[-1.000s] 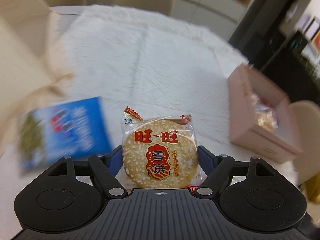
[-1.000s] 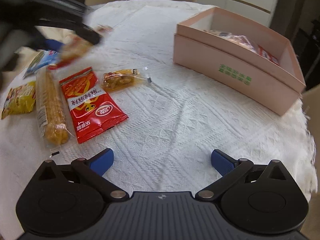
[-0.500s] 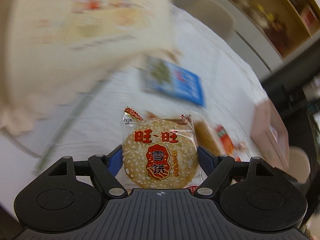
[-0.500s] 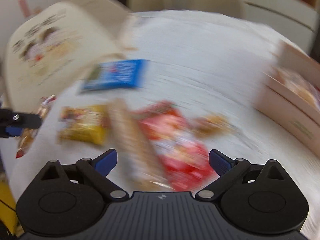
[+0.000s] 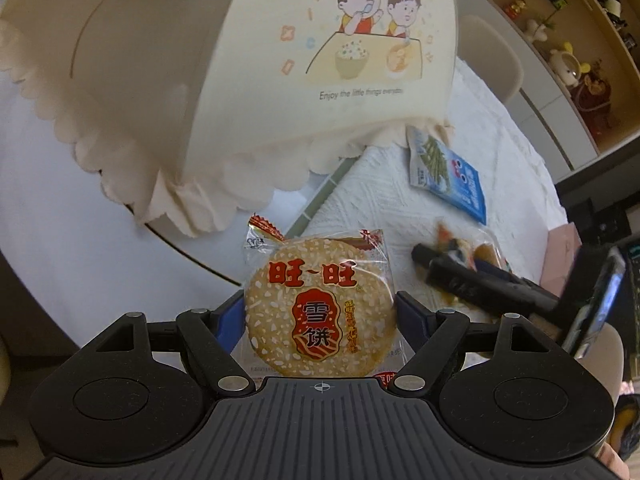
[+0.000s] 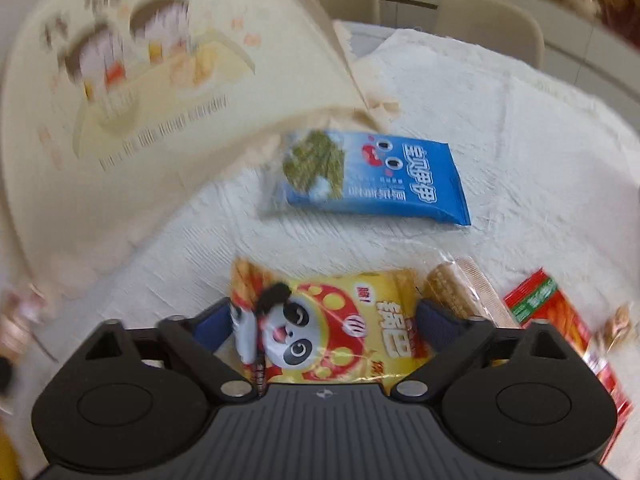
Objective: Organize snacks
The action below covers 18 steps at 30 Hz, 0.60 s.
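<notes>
Lighting soft, indoor, even; no hard shadows falling on the white surface (image 5: 400, 184). Left wrist view staying mostly sharp: rice cracker packet (image 5: 320, 304) reading crisply, faint glare on its wrapper. Right wrist view smearing with motion blur, worst on the cream food cover (image 6: 152, 92) at upper left; blue seaweed packet (image 6: 372, 176) softening slightly. Fisheye bending and darkening all edges.

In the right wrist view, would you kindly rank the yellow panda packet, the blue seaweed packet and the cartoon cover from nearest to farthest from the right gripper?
1. Yellow panda packet, between the right gripper's fingers.
2. Blue seaweed packet, ahead, centre.
3. Cartoon cover, upper left, behind it.
</notes>
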{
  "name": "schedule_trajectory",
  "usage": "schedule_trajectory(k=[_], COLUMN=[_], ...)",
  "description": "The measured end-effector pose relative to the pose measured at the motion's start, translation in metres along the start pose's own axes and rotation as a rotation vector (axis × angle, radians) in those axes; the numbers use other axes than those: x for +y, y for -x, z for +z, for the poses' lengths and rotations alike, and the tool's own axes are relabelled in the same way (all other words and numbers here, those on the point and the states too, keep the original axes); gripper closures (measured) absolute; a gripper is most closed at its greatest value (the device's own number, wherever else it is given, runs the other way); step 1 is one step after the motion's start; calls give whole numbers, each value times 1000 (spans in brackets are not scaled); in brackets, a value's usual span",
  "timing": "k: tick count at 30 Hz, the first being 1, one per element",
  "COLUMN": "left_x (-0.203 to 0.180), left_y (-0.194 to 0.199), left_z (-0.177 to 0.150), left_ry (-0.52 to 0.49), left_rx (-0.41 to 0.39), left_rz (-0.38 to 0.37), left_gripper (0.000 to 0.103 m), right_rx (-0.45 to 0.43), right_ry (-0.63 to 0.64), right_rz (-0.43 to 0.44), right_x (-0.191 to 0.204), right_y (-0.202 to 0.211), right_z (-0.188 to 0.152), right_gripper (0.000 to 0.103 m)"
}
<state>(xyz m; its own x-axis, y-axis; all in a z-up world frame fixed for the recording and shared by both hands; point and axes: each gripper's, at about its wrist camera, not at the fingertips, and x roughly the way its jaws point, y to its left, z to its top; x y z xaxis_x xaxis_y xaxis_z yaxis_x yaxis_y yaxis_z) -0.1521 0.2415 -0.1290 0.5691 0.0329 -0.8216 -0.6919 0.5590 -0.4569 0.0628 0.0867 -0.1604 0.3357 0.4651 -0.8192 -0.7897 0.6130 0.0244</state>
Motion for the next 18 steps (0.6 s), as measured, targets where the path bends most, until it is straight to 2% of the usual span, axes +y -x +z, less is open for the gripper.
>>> schedule_trajectory(k=[2, 5, 6, 8, 11, 14, 15, 18], left_x=[-1, -10, -14, -25, -43, -67, -76, -95], left_y=[-4, -16, -22, -36, -56, -73, -77, -87], left_z=[3, 4, 4, 4, 7, 7, 6, -2], left_ry=[-20, -64, -79, -108, -145, -187, -204, -241], left_rx=[14, 59, 81, 119, 156, 186, 194, 215], left_rz=[-17, -58, -74, -103, -133, -166, -174, -179], left_gripper=[21, 21, 21, 21, 21, 21, 21, 21], right_rx=[-15, 16, 26, 46, 78, 88, 95, 123], right_ry=[58, 135, 162, 188, 98, 27, 8, -67], right_rz=[7, 100, 108, 86, 55, -18, -15, 85], right_x=[-2, -16, -19, -33, -63, -87, -94, -112], right_y=[9, 30, 35, 45, 60, 76, 82, 102], right_z=[-8, -30, -38, -57, -74, -88, -91, -99], right_gripper=[27, 27, 26, 15, 13, 13, 13, 13])
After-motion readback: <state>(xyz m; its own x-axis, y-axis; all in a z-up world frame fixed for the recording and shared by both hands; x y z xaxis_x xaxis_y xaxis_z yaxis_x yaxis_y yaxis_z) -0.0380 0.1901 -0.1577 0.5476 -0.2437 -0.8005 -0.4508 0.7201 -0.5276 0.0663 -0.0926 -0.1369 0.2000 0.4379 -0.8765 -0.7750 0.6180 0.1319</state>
